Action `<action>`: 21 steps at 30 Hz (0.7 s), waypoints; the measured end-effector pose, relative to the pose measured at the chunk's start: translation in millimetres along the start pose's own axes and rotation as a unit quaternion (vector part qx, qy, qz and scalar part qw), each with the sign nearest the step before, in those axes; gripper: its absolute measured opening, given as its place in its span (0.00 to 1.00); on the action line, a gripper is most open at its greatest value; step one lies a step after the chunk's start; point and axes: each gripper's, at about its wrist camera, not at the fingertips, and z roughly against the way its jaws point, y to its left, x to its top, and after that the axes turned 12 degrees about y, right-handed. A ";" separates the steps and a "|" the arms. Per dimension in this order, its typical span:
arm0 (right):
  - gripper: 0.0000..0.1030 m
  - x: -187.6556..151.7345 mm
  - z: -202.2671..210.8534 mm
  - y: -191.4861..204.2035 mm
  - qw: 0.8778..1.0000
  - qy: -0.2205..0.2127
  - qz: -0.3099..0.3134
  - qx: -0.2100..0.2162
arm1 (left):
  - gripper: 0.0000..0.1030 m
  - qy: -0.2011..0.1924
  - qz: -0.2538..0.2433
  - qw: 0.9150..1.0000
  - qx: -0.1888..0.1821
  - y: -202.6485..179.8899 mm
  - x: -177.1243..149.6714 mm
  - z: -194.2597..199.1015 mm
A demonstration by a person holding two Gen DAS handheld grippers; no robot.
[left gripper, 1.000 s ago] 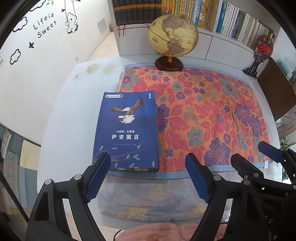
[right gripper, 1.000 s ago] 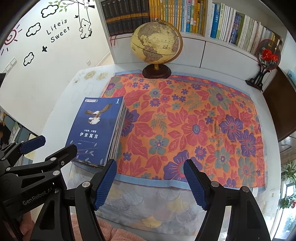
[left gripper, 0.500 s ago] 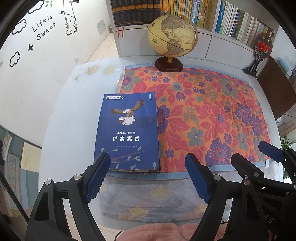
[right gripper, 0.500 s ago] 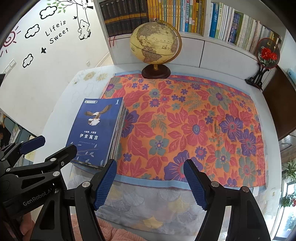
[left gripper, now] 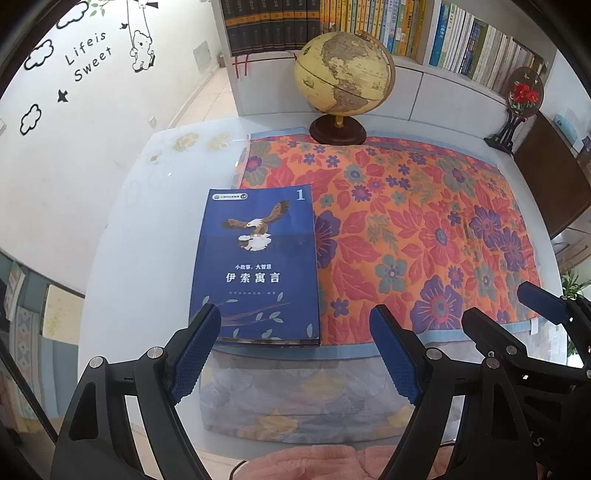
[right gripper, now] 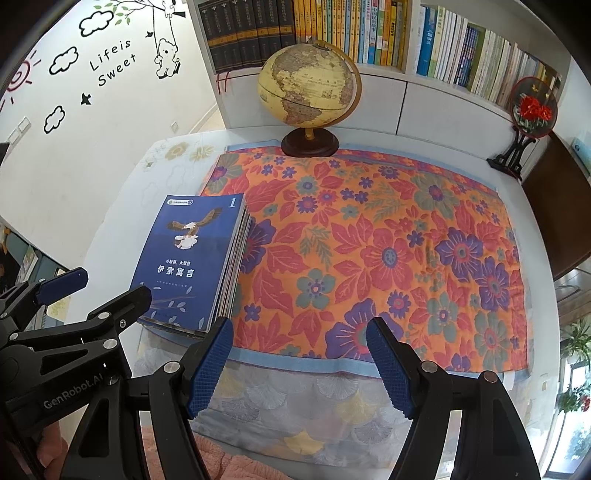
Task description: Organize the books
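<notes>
Table [left gripper: 122,236], floral cloth [left gripper: 424,229], globe [left gripper: 343,74], bookshelf [right gripper: 369,33] behind.

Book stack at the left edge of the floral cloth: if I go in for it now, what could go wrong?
1. The book stack is thin volumes with a fanned right edge; gripping may take only the top ones or slide them apart.
2. It lies partly on the floral cloth; fingers could snag and drag the fabric.
3. The globe stands on the cloth's far edge, so a pulled cloth might tip it.
Left gripper and right gripper are open, empty.
</notes>
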 end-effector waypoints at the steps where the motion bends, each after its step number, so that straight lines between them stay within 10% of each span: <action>1: 0.71 -0.2 -0.3 0.6 1.000 0.001 0.001 0.000 | 0.79 0.000 0.000 1.000 0.001 1.0 1.0 -0.2; 21: 0.71 -4.1 0.2 3.4 1.000 0.002 -0.006 -0.001 | 0.79 0.000 -0.004 1.000 -0.001 2.8 0.7 -0.9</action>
